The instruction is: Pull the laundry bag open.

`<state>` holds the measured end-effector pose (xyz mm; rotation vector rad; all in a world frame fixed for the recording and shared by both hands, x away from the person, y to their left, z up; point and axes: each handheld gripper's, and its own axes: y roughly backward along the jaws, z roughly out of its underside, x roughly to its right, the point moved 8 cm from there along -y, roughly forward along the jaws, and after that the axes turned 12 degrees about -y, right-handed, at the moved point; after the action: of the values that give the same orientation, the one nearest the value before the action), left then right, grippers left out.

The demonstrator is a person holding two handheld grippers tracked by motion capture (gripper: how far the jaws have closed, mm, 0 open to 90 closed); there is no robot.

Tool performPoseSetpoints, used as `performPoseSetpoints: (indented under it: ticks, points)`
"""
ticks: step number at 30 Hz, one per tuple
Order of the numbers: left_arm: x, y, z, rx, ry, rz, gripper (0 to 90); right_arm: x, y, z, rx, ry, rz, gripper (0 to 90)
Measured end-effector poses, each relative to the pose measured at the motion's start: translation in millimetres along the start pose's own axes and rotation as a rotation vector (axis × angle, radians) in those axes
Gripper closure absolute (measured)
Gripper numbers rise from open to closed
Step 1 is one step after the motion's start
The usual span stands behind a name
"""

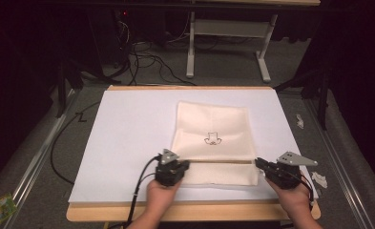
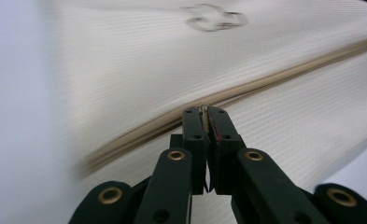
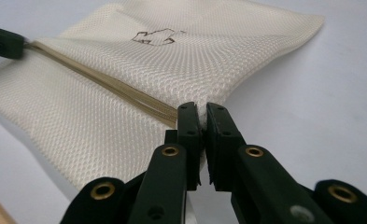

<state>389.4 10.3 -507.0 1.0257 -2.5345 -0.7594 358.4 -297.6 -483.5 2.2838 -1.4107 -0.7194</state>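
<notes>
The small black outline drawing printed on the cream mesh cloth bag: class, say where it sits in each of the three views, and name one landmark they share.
High view: the small black outline drawing sits mid-picture, on the cream mesh cloth bag, beyond both grippers.
Left gripper view: drawing at top centre, blurred, above the closed jaws.
Right gripper view: drawing upper left of centre.
Shared landmark: the tan zip line across the bag, seen in all three.

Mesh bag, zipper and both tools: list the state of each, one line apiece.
Mesh bag: flat on the white sheet, drawing side up.
Zipper: closed along the length in view.
Left tool: shut on the zipper line's left end.
Right tool: shut on the mesh bag's right edge at the zipper.
</notes>
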Motion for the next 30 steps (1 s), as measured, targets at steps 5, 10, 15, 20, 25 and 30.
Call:
performPoseSetpoints:
  ticks: [5,10,15,20,25,30]
  points:
    - [-22.4,30.2,19.8,-0.015,-0.036,-0.012,87.5,16.4,5.6,2.1,-0.007,-0.053,-0.016,86.1]
    - [-21.1,33.6,25.2,-0.012,-0.066,-0.006,87.3,8.4,0.9,3.1,-0.017,0.010,0.035,86.0]
    - [-19.3,31.0,27.5,-0.015,-0.069,0.016,87.0,11.1,-0.7,7.5,-0.030,0.017,0.036,85.4]
    - [-19.3,30.1,28.7,-0.018,-0.081,0.009,86.6,11.5,-1.7,9.2,-0.034,0.020,0.025,84.7]
    - [-19.0,28.9,30.2,-0.025,-0.092,0.010,85.9,11.2,-2.6,10.8,-0.042,0.017,0.022,83.3]
    - [-17.4,32.4,24.6,0.004,-0.105,0.030,72.8,9.9,-3.9,11.9,-0.046,0.007,-0.001,75.0]
